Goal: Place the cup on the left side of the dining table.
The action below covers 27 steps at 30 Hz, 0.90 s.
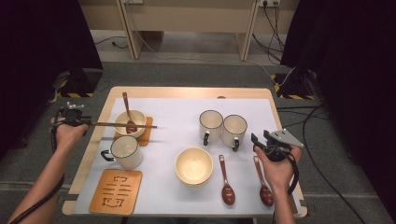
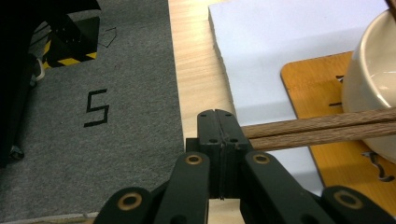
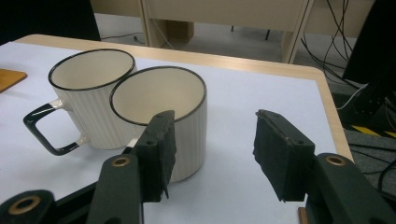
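— So, what do we see in our left gripper (image 2: 223,135)?

— We see its two black jaws pressed together on a pair of wooden chopsticks (image 2: 322,128). We hold them by one end, at the left edge of the table (image 1: 189,92). The sticks lie flat and reach out over the bowl with the spoon in it (image 1: 130,120).

— Let's use that bowl as our marker. What sits under it?

— An orange mat (image 1: 146,134). Just in front of that bowl stands a mug (image 1: 125,151), and nearer to us lies a second orange mat (image 1: 116,191) with nothing on it.

— And our right gripper (image 3: 212,151)?

— Its jaws stand apart with nothing between them. It hangs far to the right of that bowl, just beside two striped mugs (image 3: 126,100) that touch each other. One jaw is in front of the nearer mug, but we cannot tell if it touches.

— What else is there?

— An empty bowl (image 1: 194,165) to the right of our marker bowl, then two brown spoons (image 1: 226,182) lying side by side.
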Available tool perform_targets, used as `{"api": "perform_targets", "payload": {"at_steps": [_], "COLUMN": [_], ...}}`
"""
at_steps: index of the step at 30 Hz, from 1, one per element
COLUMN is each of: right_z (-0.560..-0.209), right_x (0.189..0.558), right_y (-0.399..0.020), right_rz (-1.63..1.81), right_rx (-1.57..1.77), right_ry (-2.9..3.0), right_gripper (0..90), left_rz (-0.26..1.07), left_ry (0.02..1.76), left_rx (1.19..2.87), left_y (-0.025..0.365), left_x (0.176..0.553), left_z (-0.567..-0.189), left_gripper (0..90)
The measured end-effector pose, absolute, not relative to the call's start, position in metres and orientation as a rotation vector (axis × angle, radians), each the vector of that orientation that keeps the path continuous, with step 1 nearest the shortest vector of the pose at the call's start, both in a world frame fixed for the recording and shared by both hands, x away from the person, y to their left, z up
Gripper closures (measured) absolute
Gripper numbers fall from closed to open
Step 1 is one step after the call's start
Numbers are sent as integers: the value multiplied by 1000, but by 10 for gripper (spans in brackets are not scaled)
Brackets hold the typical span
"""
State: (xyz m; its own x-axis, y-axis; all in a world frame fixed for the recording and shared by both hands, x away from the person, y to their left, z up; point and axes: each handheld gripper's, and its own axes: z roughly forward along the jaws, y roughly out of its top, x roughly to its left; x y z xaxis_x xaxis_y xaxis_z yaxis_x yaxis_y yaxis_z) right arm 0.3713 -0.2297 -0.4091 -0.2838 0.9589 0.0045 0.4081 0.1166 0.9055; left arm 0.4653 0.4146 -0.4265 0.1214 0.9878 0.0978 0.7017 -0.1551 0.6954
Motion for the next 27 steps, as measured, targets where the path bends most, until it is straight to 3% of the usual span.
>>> {"api": "perform_targets", "payload": {"at_steps": [13,27], "right_z": [-409,-410], "right_x": [371,372], "right_y": [-230,-228], "right_rz": [1131,1128], "right_rx": [1332,1333], "right_ry": [1773,1781], "right_gripper": [486,486], "left_rz": [822,811], "left_ry": [1617,1554], "left_rx": [1852,1764], "left_y": [418,403], "left_x": [456,436], "left_z": [-415,-394], "left_gripper": [883,760]}}
